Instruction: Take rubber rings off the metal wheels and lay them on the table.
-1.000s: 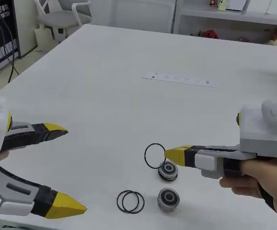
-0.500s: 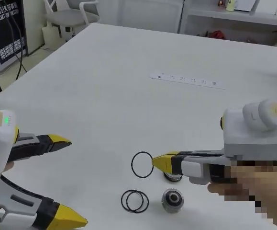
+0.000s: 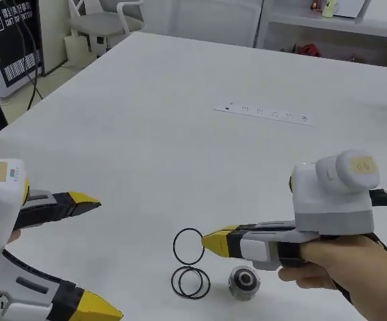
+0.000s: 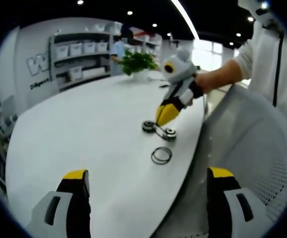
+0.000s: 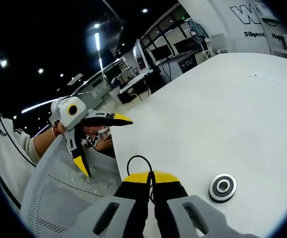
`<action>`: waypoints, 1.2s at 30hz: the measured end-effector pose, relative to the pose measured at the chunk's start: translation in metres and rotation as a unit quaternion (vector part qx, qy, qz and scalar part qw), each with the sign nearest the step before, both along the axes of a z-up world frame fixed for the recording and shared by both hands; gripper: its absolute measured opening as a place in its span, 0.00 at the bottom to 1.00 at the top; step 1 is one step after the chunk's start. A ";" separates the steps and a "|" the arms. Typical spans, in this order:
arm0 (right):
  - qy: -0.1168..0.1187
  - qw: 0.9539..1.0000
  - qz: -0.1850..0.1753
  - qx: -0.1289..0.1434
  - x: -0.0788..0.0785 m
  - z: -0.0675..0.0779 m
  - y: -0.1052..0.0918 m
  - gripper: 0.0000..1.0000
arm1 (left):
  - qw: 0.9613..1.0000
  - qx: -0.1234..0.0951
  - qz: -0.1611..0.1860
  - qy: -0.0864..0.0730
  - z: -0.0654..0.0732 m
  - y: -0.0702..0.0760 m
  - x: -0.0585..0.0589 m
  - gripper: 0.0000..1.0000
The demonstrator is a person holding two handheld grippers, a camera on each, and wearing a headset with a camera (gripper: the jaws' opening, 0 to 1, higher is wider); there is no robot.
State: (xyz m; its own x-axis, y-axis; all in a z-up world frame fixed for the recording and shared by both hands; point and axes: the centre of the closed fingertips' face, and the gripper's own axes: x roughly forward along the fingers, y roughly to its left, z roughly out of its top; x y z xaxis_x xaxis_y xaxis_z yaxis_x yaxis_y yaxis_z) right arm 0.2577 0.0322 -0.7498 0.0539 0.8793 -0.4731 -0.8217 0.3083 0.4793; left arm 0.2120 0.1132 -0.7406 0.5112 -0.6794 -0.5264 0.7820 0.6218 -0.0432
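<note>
My right gripper (image 3: pixel 210 242) is shut on a thin black rubber ring (image 3: pixel 188 246), which hangs from its yellow tips just above the white table (image 3: pixel 180 134). The same ring (image 5: pixel 139 164) loops up from the closed tips of the right gripper (image 5: pixel 150 177). Two more rings (image 3: pixel 190 282) lie overlapped on the table just below it. One metal wheel (image 3: pixel 244 281) sits under the right gripper's body, and the right gripper view shows a wheel (image 5: pixel 223 186) beside the jaws. My left gripper (image 3: pixel 98 257) is open wide at the near left, away from the parts. From the left gripper (image 4: pixel 147 172), two wheels (image 4: pixel 158 130) are seen ahead.
A white power strip (image 3: pixel 265 112) lies flat farther back on the table. An office chair (image 3: pixel 106 23) and shelving stand beyond the far edge. A mesh chair back (image 5: pixel 59 198) is close behind the near edge.
My right gripper has carried the ring left, away from the wheels and closer to the two rings on the table. One wheel is now hidden behind the gripper. The left gripper stays open.
</note>
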 end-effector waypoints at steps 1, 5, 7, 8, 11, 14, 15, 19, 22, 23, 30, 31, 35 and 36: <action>0.002 1.000 0.002 -0.004 -0.001 -0.003 0.000 0.00 | 1.000 -0.001 0.001 0.000 0.000 0.000 0.000 1.00; 0.006 1.000 0.008 -0.017 -0.002 -0.012 0.001 0.00 | 1.000 -0.002 0.001 0.000 0.000 0.000 0.000 1.00; 0.008 1.000 0.011 -0.023 -0.004 -0.017 0.002 0.00 | 1.000 -0.002 0.001 0.001 0.000 -0.001 0.000 1.00; 0.009 1.000 0.011 -0.026 -0.004 -0.019 0.002 0.00 | 1.000 -0.002 0.001 0.001 -0.001 -0.001 0.000 1.00; 0.013 0.999 0.010 -0.031 -0.005 -0.025 0.002 0.00 | 1.000 -0.005 0.001 0.001 0.000 -0.001 0.000 1.00; 0.017 0.999 0.008 -0.037 -0.005 -0.029 0.002 0.00 | 1.000 -0.002 -0.002 0.001 -0.001 -0.002 0.000 1.00; 0.018 0.999 0.008 -0.039 -0.005 -0.031 0.002 0.00 | 1.000 -0.002 -0.002 0.000 0.000 -0.002 0.000 1.00; 0.019 0.998 0.011 -0.054 -0.007 -0.039 0.001 0.00 | 1.000 -0.005 -0.001 -0.001 0.000 -0.002 0.000 1.00; 0.020 0.998 0.009 -0.062 -0.006 -0.044 0.001 0.00 | 1.000 -0.003 -0.001 -0.001 0.000 -0.001 0.000 1.00; 0.020 0.998 0.006 -0.066 -0.005 -0.046 0.000 0.00 | 1.000 -0.003 -0.001 -0.001 0.000 -0.001 0.000 1.00; 0.006 0.996 -0.010 -0.085 0.005 -0.053 -0.004 0.00 | 1.000 0.000 0.005 -0.005 0.002 0.003 0.002 1.00; 0.004 0.996 -0.010 -0.086 0.006 -0.054 -0.004 0.00 | 1.000 0.000 0.005 -0.006 0.003 0.003 0.002 1.00; -0.006 0.996 -0.008 -0.091 0.007 -0.054 -0.007 0.00 | 1.000 -0.001 0.010 -0.012 0.006 0.005 0.004 1.00; -0.008 0.996 -0.008 -0.092 0.008 -0.054 -0.007 0.00 | 1.000 -0.001 0.012 -0.013 0.007 0.006 0.004 1.00</action>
